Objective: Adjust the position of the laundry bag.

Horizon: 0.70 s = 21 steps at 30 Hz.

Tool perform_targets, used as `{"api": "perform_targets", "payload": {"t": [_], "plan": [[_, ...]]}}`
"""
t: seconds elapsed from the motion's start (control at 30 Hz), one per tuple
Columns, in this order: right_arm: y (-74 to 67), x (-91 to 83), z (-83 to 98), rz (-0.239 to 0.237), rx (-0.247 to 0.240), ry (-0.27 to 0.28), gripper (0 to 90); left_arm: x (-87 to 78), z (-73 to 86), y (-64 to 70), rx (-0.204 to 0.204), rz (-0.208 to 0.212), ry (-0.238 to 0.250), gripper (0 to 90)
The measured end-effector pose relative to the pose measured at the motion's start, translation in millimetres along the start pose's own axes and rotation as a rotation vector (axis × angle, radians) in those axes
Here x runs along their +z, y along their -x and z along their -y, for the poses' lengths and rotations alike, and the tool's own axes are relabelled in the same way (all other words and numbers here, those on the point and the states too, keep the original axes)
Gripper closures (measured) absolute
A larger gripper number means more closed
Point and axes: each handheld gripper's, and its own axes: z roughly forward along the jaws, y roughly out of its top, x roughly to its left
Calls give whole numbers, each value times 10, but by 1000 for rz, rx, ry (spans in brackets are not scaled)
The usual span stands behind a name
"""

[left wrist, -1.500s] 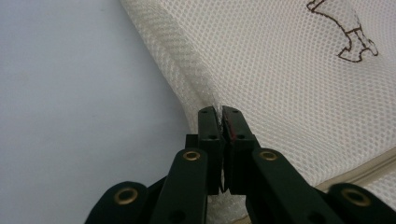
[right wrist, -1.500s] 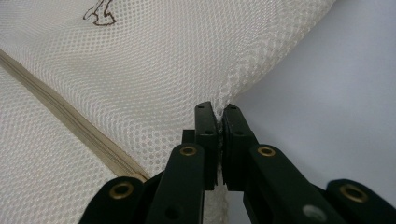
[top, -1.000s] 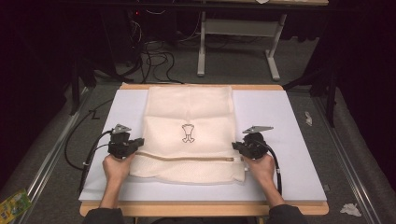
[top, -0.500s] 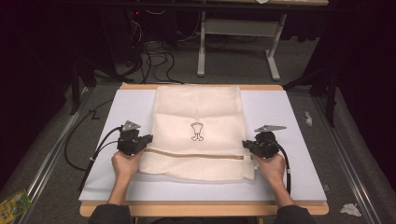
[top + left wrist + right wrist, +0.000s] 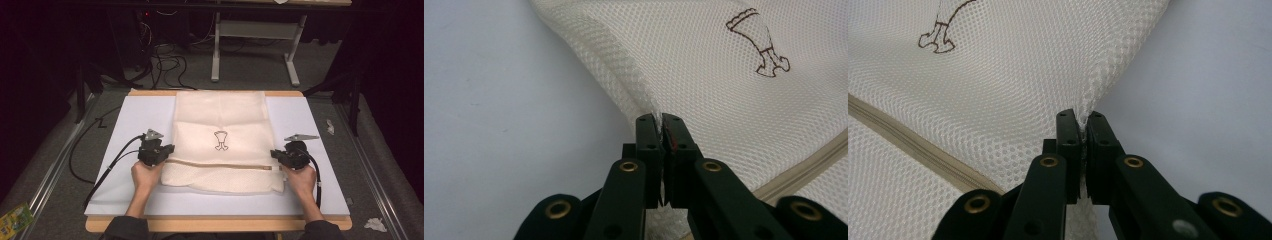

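Mesh bag lies mid-mat, lots of bare mat either side. Left gripper and right gripper each pinch a side edge, jaws clamped shut. Since earlier, both carried the fold farther away.

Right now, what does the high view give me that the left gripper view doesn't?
High view alone: the whole white mat on the table, both hands, the right gripper at the mesh bag's right edge, and the cables and stand legs on the floor behind.

Left gripper view alone: the left gripper close up, its jaws shut on a fold of the bag's edge, and the weave of the mesh.

Both: the cream mesh bag, its brown printed emblem, the zip band and the white mat.
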Motion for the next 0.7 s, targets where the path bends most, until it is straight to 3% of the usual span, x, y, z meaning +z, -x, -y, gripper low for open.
{"api": "perform_targets", "payload": {"t": [0.53, 0.7], "plan": [[16, 24, 85, 16, -1, 15, 840, 48, 60, 41, 44, -38, -14, 859], [8, 4, 92, 27, 3, 24, 768, 54, 78, 54, 60, -48, -12, 842]]}}
